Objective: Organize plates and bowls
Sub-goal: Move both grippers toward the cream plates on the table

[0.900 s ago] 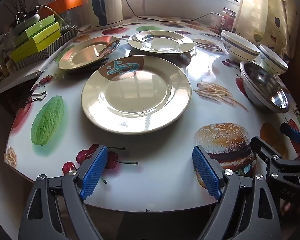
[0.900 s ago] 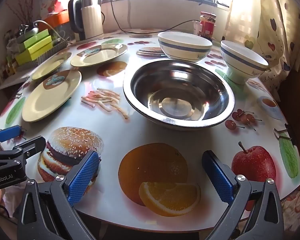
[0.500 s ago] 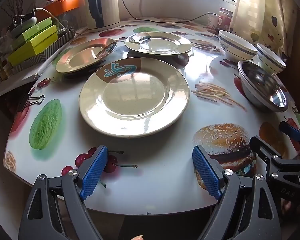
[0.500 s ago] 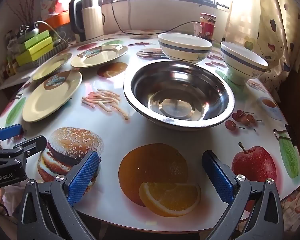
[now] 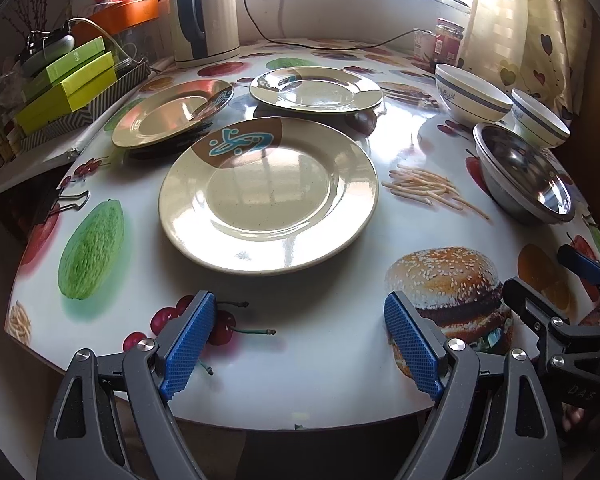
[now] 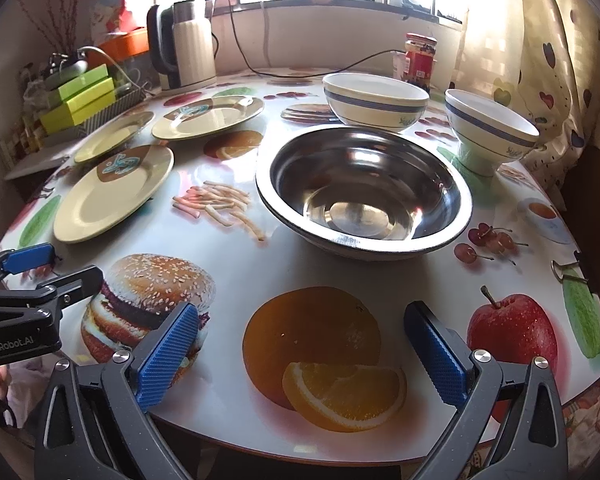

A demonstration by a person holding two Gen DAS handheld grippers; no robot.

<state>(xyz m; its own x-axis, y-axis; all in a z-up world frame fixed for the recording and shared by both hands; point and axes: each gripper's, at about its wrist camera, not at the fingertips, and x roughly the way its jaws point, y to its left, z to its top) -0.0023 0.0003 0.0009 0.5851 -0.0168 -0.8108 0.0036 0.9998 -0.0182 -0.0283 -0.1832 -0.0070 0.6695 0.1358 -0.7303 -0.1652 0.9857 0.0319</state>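
Nearest the camera, the left gripper (image 5: 296,344) and the right gripper (image 6: 300,354) both hover over the near edge of the table (image 5: 332,296), each with its blue pads spread wide and holding nothing. Just beyond the left gripper lies a large cream plate (image 5: 268,194) with a blue-and-brown motif, and just beyond the right gripper sits a stainless steel bowl (image 6: 364,192). Farther back, two more plates (image 5: 172,114) (image 5: 316,90) lie side by side, two blue-banded ceramic bowls (image 6: 376,102) (image 6: 490,132) stand behind the steel one, and an electric kettle (image 6: 186,50) stands by the window.
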